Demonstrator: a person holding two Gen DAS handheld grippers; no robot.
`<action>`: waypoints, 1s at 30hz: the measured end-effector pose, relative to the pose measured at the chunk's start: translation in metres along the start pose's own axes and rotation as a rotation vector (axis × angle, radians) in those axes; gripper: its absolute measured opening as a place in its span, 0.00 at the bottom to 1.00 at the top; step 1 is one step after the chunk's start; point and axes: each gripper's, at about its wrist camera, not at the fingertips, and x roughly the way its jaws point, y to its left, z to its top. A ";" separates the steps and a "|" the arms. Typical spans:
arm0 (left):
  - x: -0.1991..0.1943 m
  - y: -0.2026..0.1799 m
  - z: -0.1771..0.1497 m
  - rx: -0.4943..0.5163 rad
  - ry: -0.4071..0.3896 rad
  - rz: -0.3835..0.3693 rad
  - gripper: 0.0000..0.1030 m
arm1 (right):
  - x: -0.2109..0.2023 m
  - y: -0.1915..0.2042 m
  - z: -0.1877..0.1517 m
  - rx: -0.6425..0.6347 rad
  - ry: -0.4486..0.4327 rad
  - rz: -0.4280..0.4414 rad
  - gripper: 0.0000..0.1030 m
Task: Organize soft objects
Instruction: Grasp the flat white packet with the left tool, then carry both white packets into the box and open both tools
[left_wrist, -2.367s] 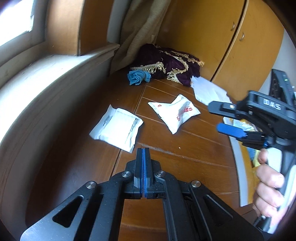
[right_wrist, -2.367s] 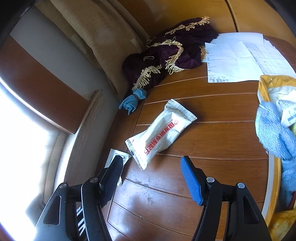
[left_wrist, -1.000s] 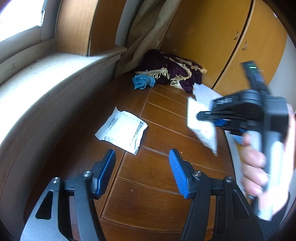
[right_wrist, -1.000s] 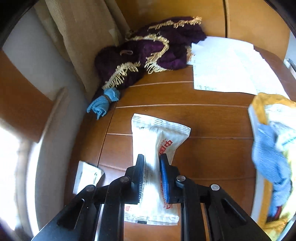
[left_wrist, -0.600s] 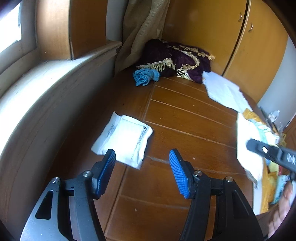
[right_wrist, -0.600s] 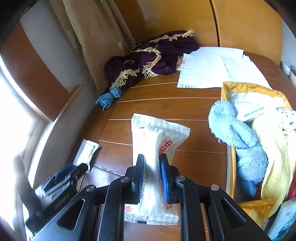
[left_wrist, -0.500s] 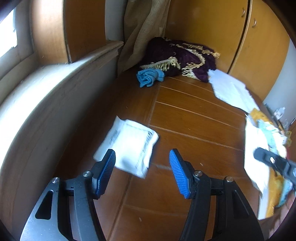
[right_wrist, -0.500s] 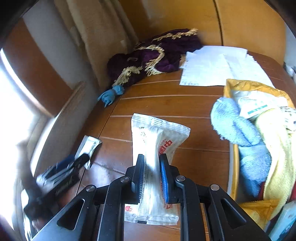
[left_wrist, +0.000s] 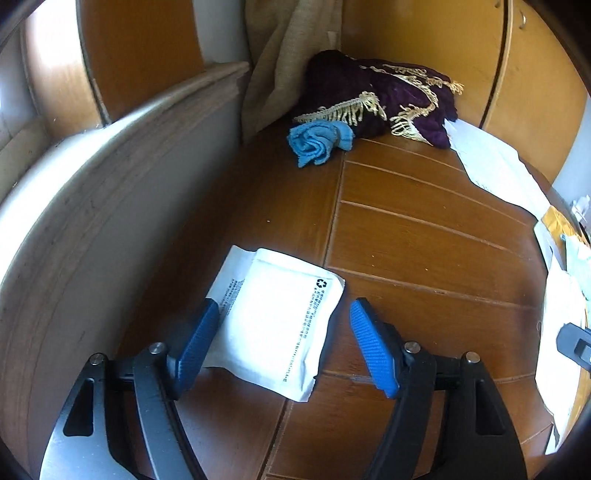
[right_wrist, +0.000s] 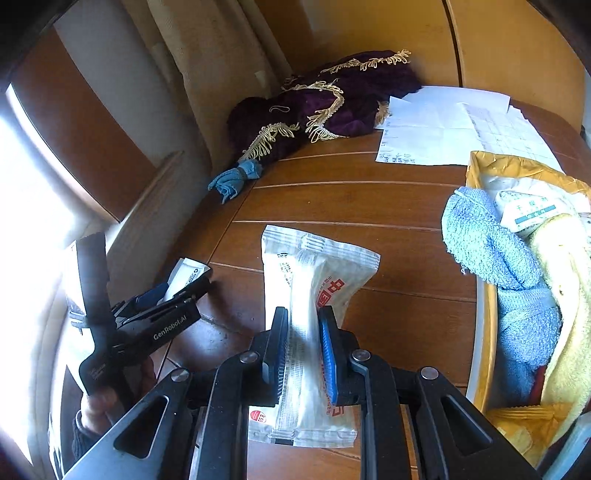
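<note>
The right gripper has its fingers clenched on a clear-and-white sealed packet with red print, gripping it along its middle seam and holding it lifted above the brown wooden desk. The packet's top end stands up past the fingertips; its lower end hangs below them.

The left gripper has its fingers spread wide, one on each side of a flat white pouch that lies on the desk close to the window-side edge. The left finger looks to be touching or just over the pouch's edge; the right finger is just beside it, not touching. A hand holds this gripper's handle.

Farther out, at the desk's edge on the right gripper's side, a yellow-lined basket already holds a light blue knitted towel, a pale yellow towel and a small white packet with green print. At the far corner, by a beige curtain, lie a rolled blue cloth and a dark purple fringed cloth, with loose paper sheets next to them.

The job seems partly done: several soft things are in the basket, one packet is carried and probably headed there, the pouch is about to be picked up, and the two cloths at the far corner remain untouched.
</note>
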 end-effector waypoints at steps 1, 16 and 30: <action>0.000 -0.001 0.000 -0.006 -0.002 0.008 0.56 | 0.000 0.000 0.000 0.001 0.000 0.002 0.17; -0.027 -0.022 -0.026 -0.006 0.045 -0.181 0.39 | -0.023 0.000 -0.004 0.001 -0.055 0.026 0.17; -0.126 -0.083 -0.039 -0.121 -0.066 -0.450 0.39 | -0.110 -0.042 -0.023 0.021 -0.182 0.096 0.17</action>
